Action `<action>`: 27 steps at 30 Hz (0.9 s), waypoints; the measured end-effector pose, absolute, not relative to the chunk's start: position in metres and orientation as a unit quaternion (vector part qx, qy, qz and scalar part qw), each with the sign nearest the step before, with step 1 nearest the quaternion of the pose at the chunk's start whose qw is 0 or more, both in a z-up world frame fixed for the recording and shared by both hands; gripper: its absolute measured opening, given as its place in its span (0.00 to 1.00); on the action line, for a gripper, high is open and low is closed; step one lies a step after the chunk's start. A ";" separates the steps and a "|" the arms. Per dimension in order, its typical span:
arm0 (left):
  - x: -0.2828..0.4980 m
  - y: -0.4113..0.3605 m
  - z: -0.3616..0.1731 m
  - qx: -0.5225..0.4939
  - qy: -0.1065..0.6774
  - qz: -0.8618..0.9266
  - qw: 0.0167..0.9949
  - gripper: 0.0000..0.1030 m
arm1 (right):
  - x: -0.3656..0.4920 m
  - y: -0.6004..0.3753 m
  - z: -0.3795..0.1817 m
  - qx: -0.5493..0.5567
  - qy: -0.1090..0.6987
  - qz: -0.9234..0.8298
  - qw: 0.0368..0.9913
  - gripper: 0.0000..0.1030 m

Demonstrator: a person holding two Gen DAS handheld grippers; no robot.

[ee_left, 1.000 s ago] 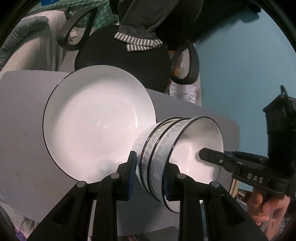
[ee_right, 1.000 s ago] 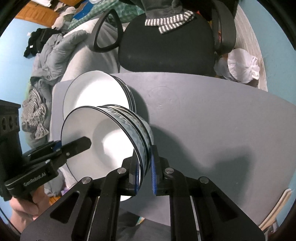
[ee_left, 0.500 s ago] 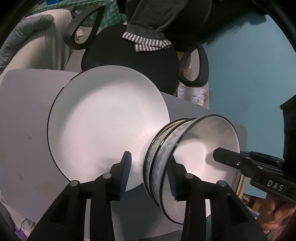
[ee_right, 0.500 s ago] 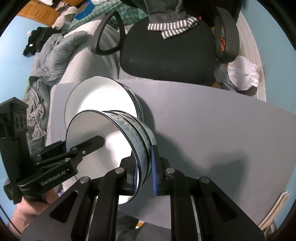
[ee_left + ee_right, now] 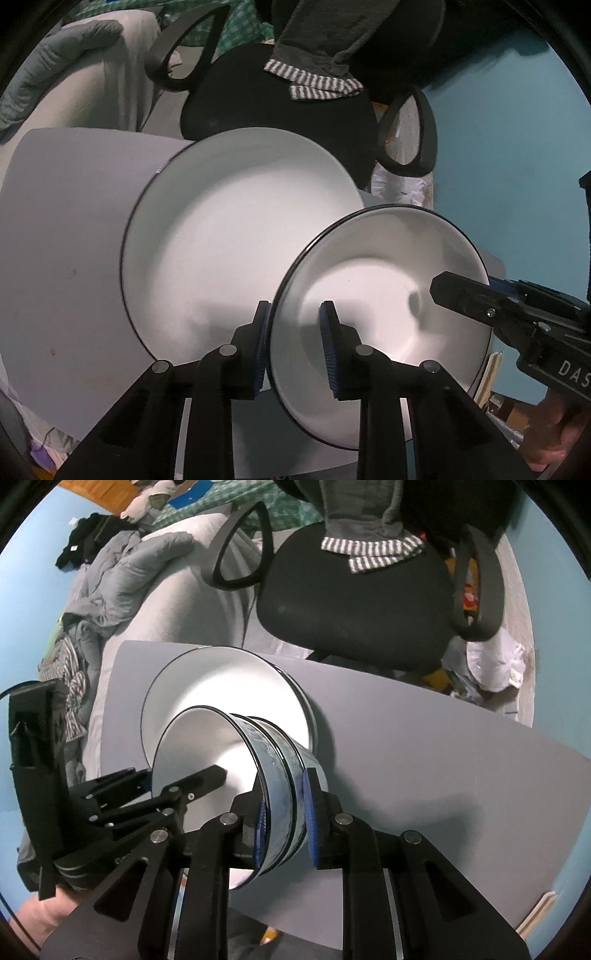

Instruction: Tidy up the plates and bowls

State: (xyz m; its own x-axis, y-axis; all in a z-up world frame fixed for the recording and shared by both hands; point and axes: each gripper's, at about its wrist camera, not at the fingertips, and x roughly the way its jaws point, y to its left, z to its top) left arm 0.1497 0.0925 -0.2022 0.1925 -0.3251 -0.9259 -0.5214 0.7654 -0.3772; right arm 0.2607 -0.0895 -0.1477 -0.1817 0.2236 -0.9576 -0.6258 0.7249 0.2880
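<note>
Grey table (image 5: 424, 738) (matte) carries a stack of white plates (image 5: 221, 686).

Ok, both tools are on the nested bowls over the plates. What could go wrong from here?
The left tool and right tool each straddle the wall of the nested bowls from opposite sides, so uneven pulls could tilt or separate them. The bowls sit over the plate stack, and a slip could chip both. The plates lie near an edge of the table, where a shove might push them off.
</note>
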 end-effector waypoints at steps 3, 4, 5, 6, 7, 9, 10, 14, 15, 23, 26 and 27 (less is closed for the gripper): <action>0.150 0.096 -0.205 -0.338 0.633 0.076 0.692 0.25 | 0.259 -0.079 -0.150 -0.156 0.687 0.343 0.621 0.17; 0.150 0.097 -0.206 -0.338 0.635 0.074 0.691 0.25 | 0.258 -0.077 -0.152 -0.158 0.688 0.344 0.620 0.17; 0.150 0.097 -0.206 -0.337 0.634 0.073 0.692 0.25 | 0.258 -0.076 -0.152 -0.162 0.687 0.342 0.620 0.17; 0.151 0.096 -0.206 -0.336 0.634 0.072 0.693 0.25 | 0.258 -0.076 -0.152 -0.163 0.687 0.341 0.620 0.17; 0.150 0.096 -0.206 -0.336 0.633 0.071 0.694 0.25 | 0.258 -0.076 -0.152 -0.164 0.687 0.341 0.620 0.17; 0.149 0.096 -0.207 -0.339 0.631 0.069 0.694 0.25 | 0.257 -0.074 -0.151 -0.162 0.685 0.345 0.621 0.17; 0.150 0.097 -0.207 -0.339 0.632 0.068 0.694 0.25 | 0.258 -0.074 -0.151 -0.163 0.685 0.346 0.620 0.19; 0.152 0.099 -0.208 -0.335 0.634 0.065 0.694 0.25 | 0.255 -0.079 -0.150 -0.163 0.685 0.351 0.618 0.31; 0.152 0.099 -0.208 -0.334 0.635 0.064 0.694 0.25 | 0.254 -0.082 -0.150 -0.162 0.687 0.348 0.617 0.40; 0.153 0.098 -0.208 -0.331 0.639 0.054 0.692 0.25 | 0.249 -0.105 -0.161 -0.116 0.721 0.327 0.599 0.53; 0.155 0.103 -0.210 -0.345 0.641 0.049 0.684 0.25 | 0.250 -0.109 -0.167 -0.091 0.740 0.324 0.582 0.52; 0.155 0.105 -0.211 -0.348 0.642 0.047 0.681 0.25 | 0.250 -0.110 -0.170 -0.078 0.749 0.324 0.573 0.46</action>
